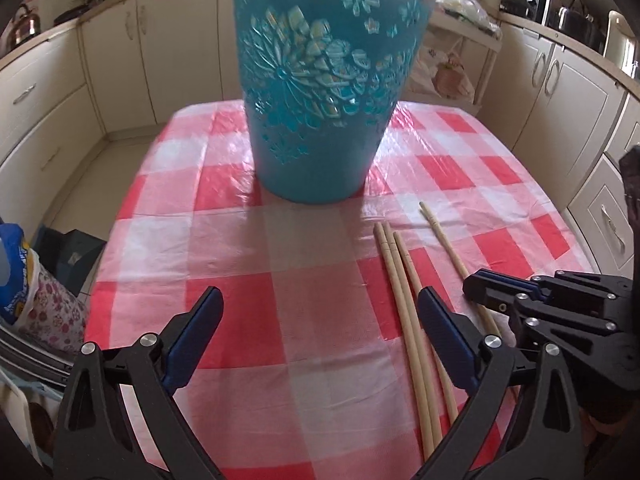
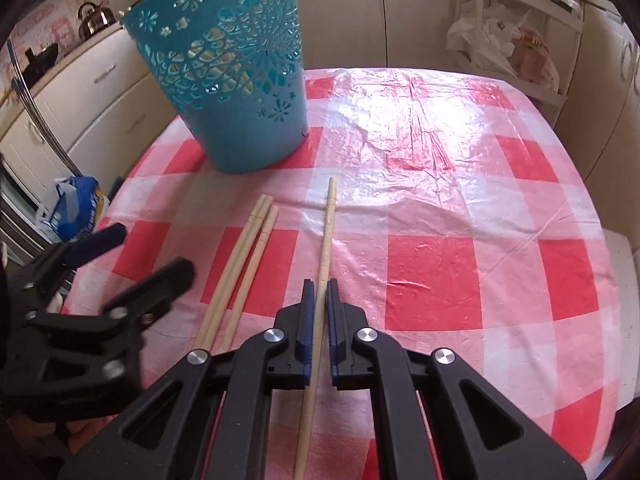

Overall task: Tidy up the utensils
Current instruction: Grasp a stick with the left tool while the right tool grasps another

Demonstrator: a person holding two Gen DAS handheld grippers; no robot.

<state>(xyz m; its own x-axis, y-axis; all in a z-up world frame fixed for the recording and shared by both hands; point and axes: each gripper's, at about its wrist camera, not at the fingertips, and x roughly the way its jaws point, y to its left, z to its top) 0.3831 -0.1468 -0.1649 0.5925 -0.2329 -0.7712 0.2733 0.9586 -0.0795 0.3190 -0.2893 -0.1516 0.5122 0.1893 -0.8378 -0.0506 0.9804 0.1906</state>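
A teal perforated basket [image 1: 324,92] [image 2: 228,92] stands upright at the far side of the red-and-white checked table [image 1: 280,280]. Three pale wooden chopsticks [image 1: 400,280] [image 2: 240,264] lie together on the cloth. A single chopstick [image 2: 326,248] [image 1: 444,240] lies apart to their right. My right gripper [image 2: 319,292] [image 1: 480,286] is shut on this single chopstick, pads pressing its sides. My left gripper [image 1: 320,300] hangs open above the cloth just left of the three chopsticks, nothing between its fingers; in the right wrist view it [image 2: 140,252] appears blurred at the left.
Cream kitchen cabinets [image 1: 60,128] surround the table. A rack with plastic bags [image 2: 500,48] stands behind the table's far right. A blue bag [image 2: 76,204] sits on the floor at the left. A kettle [image 2: 94,20] rests on the left counter.
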